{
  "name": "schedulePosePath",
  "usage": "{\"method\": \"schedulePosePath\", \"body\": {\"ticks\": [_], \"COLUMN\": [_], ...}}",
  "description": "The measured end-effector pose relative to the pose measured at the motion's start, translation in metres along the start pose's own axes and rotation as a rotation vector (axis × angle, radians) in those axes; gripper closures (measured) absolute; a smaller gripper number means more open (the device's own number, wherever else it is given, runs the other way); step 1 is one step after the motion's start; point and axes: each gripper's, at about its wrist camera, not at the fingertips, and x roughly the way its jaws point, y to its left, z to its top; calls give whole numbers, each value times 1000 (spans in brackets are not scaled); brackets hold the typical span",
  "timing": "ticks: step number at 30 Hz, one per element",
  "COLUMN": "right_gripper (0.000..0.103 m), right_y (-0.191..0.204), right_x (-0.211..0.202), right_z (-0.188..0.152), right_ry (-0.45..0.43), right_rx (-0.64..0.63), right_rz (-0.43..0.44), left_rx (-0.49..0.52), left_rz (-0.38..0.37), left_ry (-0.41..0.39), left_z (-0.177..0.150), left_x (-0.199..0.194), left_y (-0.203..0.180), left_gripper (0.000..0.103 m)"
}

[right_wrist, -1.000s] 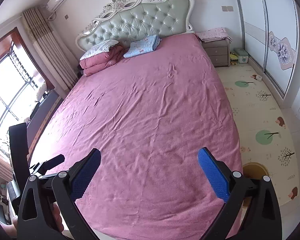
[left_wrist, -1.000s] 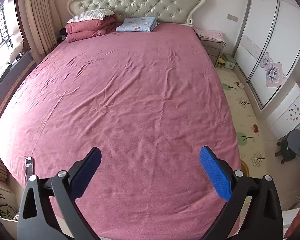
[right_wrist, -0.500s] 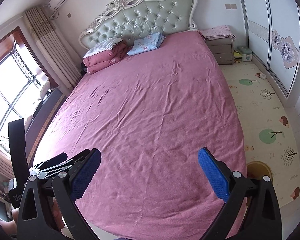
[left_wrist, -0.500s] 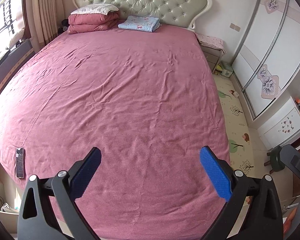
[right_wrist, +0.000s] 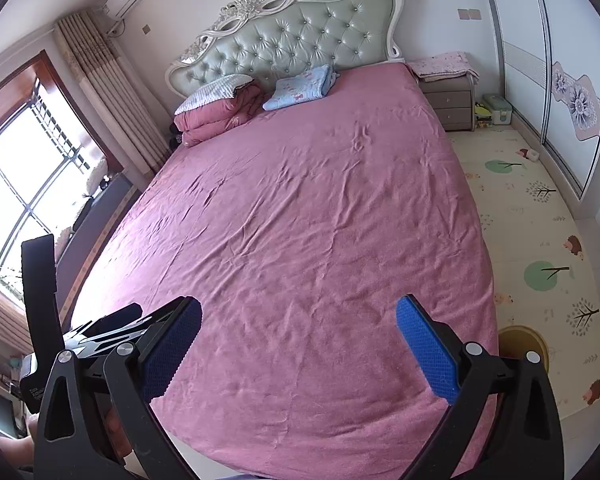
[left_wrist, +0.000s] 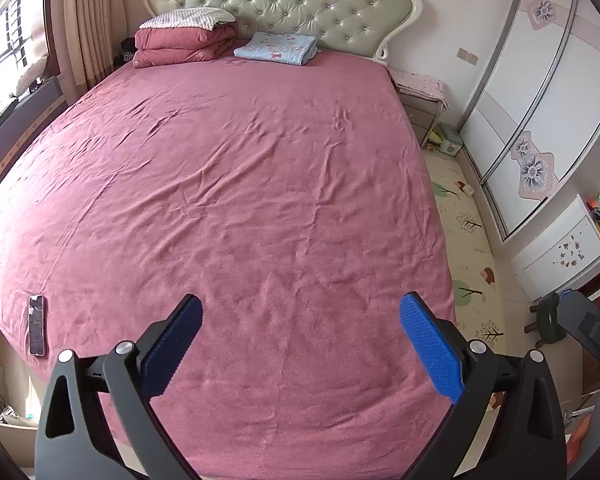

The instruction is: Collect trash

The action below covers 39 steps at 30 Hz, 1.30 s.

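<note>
A large bed with a pink sheet point(left_wrist: 240, 184) fills both views; it also shows in the right wrist view point(right_wrist: 320, 220). No trash shows on it. My left gripper point(left_wrist: 300, 340) is open and empty above the foot of the bed. My right gripper point(right_wrist: 298, 340) is open and empty above the foot of the bed too. The left gripper's body point(right_wrist: 40, 320) shows at the left of the right wrist view.
A phone point(left_wrist: 36, 330) lies near the bed's left edge. Folded pink quilt point(left_wrist: 184, 46) and blue blanket point(left_wrist: 276, 48) sit by the headboard. A nightstand point(right_wrist: 448, 96), play mat point(right_wrist: 540, 248), wardrobe point(left_wrist: 540, 100) and a small stool point(left_wrist: 548, 322) stand to the right.
Both grippers have risen and tilted slightly, so the views take in more of the bed and headboard. Both stay open and empty.
</note>
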Motion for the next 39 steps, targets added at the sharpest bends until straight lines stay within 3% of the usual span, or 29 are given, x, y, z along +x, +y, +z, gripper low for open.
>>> {"method": "schedulePosePath", "body": {"ticks": [39], "right_gripper": [9], "right_y": [-4], "right_x": [-1], "right_z": [2], "right_ry": [11], "right_rx": [5], "right_rz": [-3], "left_rx": [3], "left_rz": [10], "left_ry": [22], "left_z": [1], "left_x": [9], "left_y": [-4], "left_gripper": [4]}}
